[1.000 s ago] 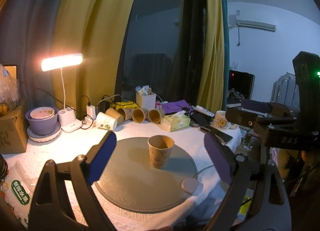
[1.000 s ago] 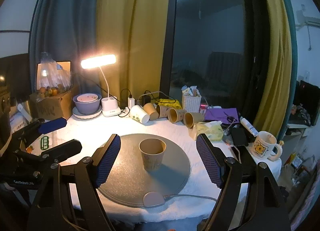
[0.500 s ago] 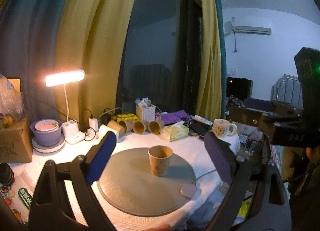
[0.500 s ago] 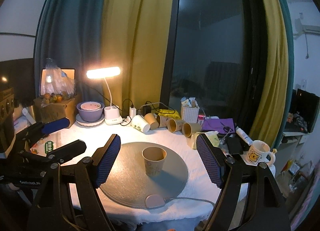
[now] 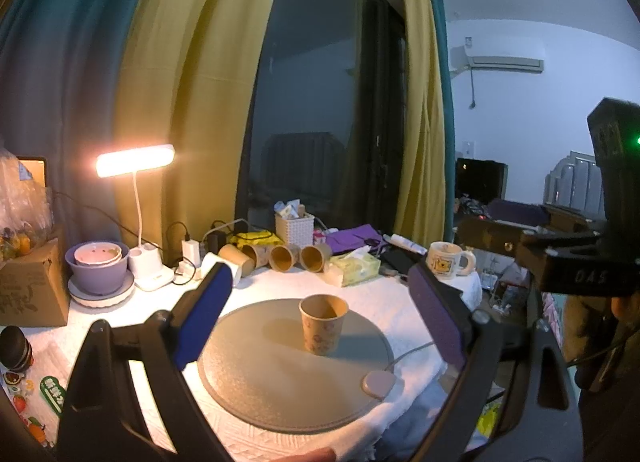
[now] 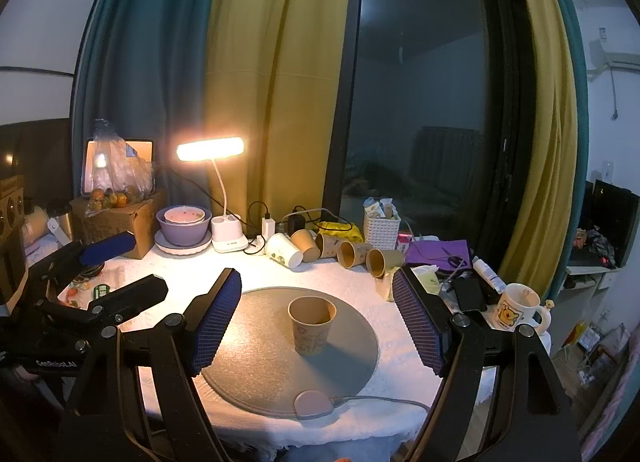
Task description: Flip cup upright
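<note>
Fingers of the left gripper [image 5: 320, 316] stand wide apart, blue pads facing each other, with nothing pressed between them; fingers of the right gripper [image 6: 316, 322] likewise stand wide apart and grip nothing. The paper cup [image 5: 323, 324] stands upright on the round grey mat [image 5: 280, 390], long axis vertical, open mouth upward, base flat on the mat and no lean apparent. In both wrist views the cup appears in the gap between the two pads but farther out over the table, clear of each pad and touching neither. It sits somewhat toward the far half of the mat, with a shadow falling toward the camera side. The mat lies on a white cloth [image 6: 400, 394] covering the table; a small round pink puck [image 6: 314, 404] with a cable rests at the mat's near edge. At the back, a row of paper cups [image 6: 352, 254] lies on its side beside a white basket [image 6: 381, 228], a lit desk lamp [image 6: 211, 150] and a purple bowl [image 6: 183, 228]. A mug [image 6: 516, 308] stands at the right edge of the table. The inside bottom of the upright cup is in shadow and cannot be read. The print on its wall is too faint to identify. The lower frames of both grippers are cut off by the picture edge, and the person's hands are largely out of view.
</note>
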Demonstrator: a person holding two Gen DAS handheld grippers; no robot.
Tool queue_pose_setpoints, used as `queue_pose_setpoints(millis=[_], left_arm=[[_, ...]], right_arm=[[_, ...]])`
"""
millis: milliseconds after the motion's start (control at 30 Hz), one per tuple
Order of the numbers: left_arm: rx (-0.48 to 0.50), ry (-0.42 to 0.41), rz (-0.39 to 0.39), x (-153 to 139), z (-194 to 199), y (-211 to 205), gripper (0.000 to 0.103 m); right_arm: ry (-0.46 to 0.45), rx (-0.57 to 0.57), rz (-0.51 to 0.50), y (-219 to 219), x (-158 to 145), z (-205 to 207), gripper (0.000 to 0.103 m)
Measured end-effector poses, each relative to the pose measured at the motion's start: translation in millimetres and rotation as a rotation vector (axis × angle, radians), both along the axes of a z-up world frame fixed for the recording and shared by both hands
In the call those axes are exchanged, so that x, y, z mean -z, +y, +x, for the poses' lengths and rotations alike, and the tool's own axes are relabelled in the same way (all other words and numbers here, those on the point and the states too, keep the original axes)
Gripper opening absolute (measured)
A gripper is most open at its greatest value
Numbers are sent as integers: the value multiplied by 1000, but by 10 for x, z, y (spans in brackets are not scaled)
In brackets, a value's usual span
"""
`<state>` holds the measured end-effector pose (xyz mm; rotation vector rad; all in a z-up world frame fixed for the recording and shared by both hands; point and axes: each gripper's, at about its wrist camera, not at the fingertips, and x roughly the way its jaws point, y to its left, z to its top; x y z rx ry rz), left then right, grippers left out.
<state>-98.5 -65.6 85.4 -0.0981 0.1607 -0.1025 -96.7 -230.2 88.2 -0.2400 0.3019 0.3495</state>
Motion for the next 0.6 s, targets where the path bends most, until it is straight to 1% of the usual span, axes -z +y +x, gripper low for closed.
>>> queue_pose_setpoints(millis=[600], left_arm=[[-1, 2, 0, -1, -3, -8, 91]], right_arm=[[5, -1, -2, 3, 11, 5, 81]])
